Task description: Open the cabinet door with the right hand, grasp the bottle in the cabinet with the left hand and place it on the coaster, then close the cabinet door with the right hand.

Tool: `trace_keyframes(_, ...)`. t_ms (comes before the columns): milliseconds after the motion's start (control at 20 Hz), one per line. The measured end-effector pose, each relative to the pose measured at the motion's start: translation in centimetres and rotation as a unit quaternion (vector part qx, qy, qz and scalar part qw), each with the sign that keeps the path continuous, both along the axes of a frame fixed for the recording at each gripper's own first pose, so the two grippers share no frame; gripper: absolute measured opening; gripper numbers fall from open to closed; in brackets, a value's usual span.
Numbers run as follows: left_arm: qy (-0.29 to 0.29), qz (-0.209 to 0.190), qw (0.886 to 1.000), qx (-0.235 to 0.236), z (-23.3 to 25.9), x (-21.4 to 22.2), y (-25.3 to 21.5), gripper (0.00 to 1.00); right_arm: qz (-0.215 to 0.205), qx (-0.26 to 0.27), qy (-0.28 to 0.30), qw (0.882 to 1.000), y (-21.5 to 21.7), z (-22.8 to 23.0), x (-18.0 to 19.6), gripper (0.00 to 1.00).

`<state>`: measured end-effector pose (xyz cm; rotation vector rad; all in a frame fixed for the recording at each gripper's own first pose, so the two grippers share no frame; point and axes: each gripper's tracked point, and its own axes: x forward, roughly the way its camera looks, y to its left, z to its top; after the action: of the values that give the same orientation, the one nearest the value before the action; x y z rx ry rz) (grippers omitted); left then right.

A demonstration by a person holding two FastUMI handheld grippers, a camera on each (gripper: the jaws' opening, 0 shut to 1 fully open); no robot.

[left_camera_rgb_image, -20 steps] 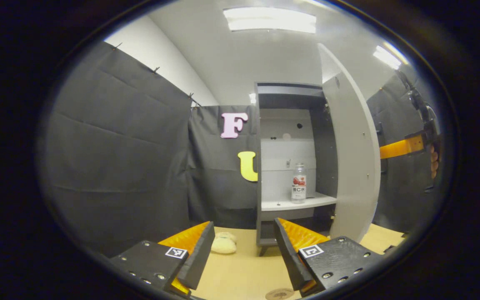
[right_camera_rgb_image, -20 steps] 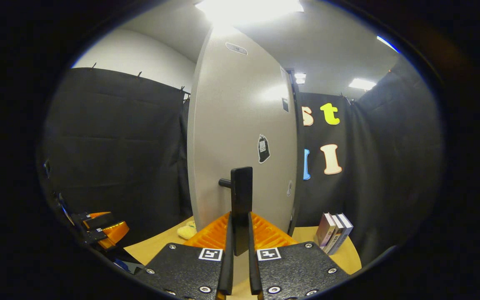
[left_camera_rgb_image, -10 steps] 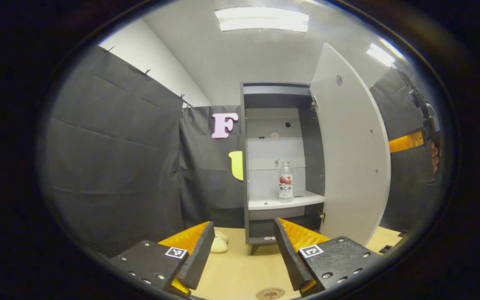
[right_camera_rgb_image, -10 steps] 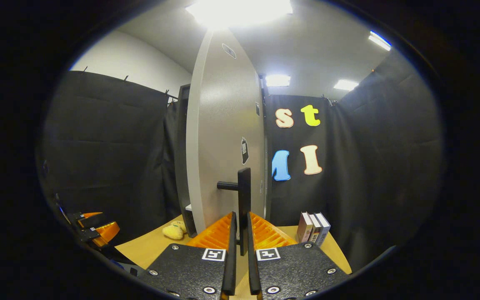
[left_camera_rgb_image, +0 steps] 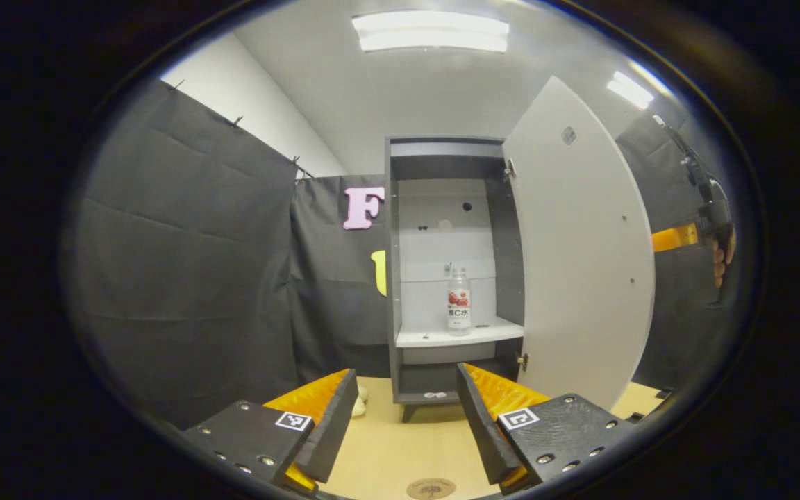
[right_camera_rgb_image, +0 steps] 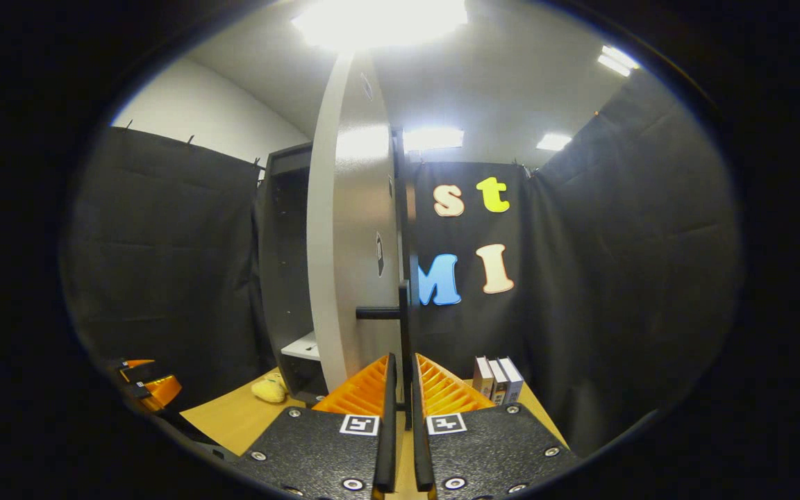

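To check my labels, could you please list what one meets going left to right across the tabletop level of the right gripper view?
Left gripper → yellow plush toy → cabinet door → door handle → books.

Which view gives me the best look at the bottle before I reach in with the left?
The left gripper view: the bottle stands upright on the cabinet's white shelf, unobstructed, straight ahead of the open left gripper. In the right gripper view the open door hides the cabinet's inside, with a corner of the shelf showing.

Left gripper view faces cabinet (left_camera_rgb_image: 442, 271) from afar — right hugs door (right_camera_rgb_image: 351, 243); both share door.
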<state>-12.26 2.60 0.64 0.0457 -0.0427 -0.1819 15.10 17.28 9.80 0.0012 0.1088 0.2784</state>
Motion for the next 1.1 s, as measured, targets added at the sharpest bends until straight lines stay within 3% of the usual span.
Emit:
trace_keyframes(50, 0.0, 0.0, 1.0, 0.0, 0.0, -0.2, -0.5, 0.82, 0.004, -0.002, -0.005, 1.0, -0.3, 0.2, -0.1, 0.11)
trace_keyframes(150, 0.0, 0.0, 1.0, -0.001, 0.2, -0.3, -1.4, 0.87, -0.001, -0.011, -0.018, 1.0, -1.3, 0.3, -0.4, 0.11)
trace_keyframes(250, 0.001, -0.007, 1.0, -0.003, 0.4, -0.3, -2.4, 0.87, 0.004, -0.009, -0.02, 1.0, -1.8, -0.1, -1.0, 0.11)
trace_keyframes(300, 0.0, -0.009, 1.0, -0.005, 0.5, -0.3, -3.0, 0.82, 0.004, -0.007, -0.02, 1.0, -2.5, -0.2, -1.4, 0.12)
trace_keyframes(350, -0.001, -0.009, 1.0, -0.006, 0.9, -0.3, -3.5, 0.87, 0.002, -0.008, -0.02, 1.0, -3.4, -0.3, -1.7, 0.12)
trace_keyframes(400, -0.003, -0.009, 1.0, -0.008, 1.1, 0.0, -3.9, 0.82, 0.0, -0.01, -0.022, 1.0, -4.3, -0.3, -2.0, 0.13)
trace_keyframes(550, -0.004, -0.011, 1.0, -0.014, 1.9, 0.9, -4.8, 0.82, -0.003, -0.026, -0.031, 0.999, -6.2, -0.9, -3.1, 0.18)
trace_keyframes(600, -0.002, -0.013, 1.0, -0.016, 2.1, 1.2, -5.0, 0.87, -0.004, -0.036, -0.036, 0.999, -6.8, -1.0, -3.6, 0.31)
trace_keyframes(650, -0.002, -0.015, 1.0, -0.02, 2.4, 1.5, -5.3, 0.82, -0.008, -0.043, -0.04, 0.998, -7.5, -1.2, -3.8, 0.46)
trace_keyframes(700, -0.003, -0.018, 1.0, -0.023, 2.9, 1.8, -5.6, 0.82, -0.014, -0.047, -0.043, 0.998, -8.0, -1.5, -4.1, 0.7)
trace_keyframes(800, -0.006, -0.021, 0.999, -0.025, 3.6, 2.6, -6.0, 0.82, -0.022, -0.05, -0.047, 0.997, -8.9, -2.0, -4.5, 0.96)
trace_keyframes(1050, -0.015, -0.037, 0.999, -0.014, 5.2, 7.1, -7.3, 0.82, -0.068, -0.033, -0.029, 0.997, -12.2, -4.2, -4.3, 0.96)
trace_keyframes(1100, -0.017, -0.043, 0.999, -0.014, 5.4, 8.0, -7.7, 0.87, -0.08, -0.03, -0.027, 0.996, -12.8, -4.6, -4.3, 0.96)
